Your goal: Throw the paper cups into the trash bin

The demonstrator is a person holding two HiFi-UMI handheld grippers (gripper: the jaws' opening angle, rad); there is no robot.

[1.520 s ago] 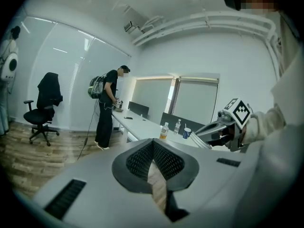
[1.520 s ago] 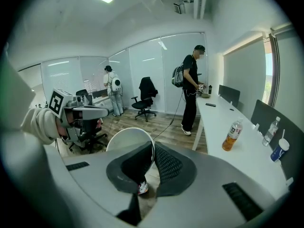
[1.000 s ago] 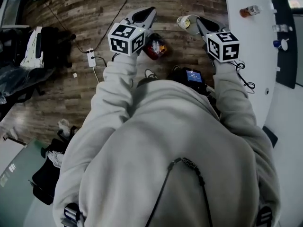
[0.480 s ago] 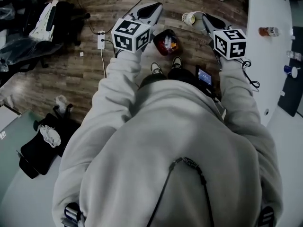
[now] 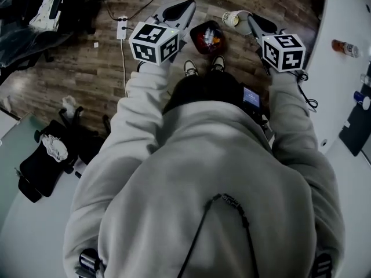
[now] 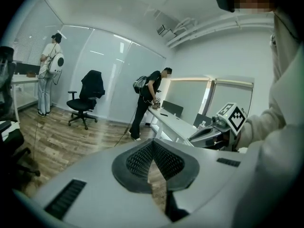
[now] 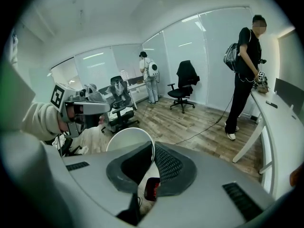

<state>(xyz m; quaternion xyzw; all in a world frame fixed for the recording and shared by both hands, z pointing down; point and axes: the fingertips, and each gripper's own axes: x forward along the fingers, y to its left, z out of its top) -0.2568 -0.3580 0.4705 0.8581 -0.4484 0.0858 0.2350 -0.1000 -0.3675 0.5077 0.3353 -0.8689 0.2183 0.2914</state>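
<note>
Paper cup (image 5: 233,19) sits at the top of the head view, right of centre, pinched in the right gripper (image 5: 250,21). It's tipped on its side: the long axis runs roughly left to right across the frame, the free end pointing left, out over the wood floor (image 5: 87,74). From above I can't call which end is the mouth.

In the right gripper view the fingers (image 7: 173,165) are clamped on the cup's thin white edge, and its round white face fills the space to their left. No print shows on the cup.

The trash bin (image 5: 207,37) is dark, with red and orange litter inside. It stands top centre, just left of and below the cup, between the two grippers and just beyond the person's shoes (image 5: 190,68).

The left gripper (image 5: 177,13) is up at the bin's left, with its fingers (image 6: 137,160) pressed together on nothing.

For writing, each marker cube (image 5: 153,42) shows only black-and-white squares. A small screen (image 5: 250,96) glows blue, too small to read. Same goes for the label on the bottle (image 5: 346,47) on the white worktop (image 5: 333,91) at right.
</note>
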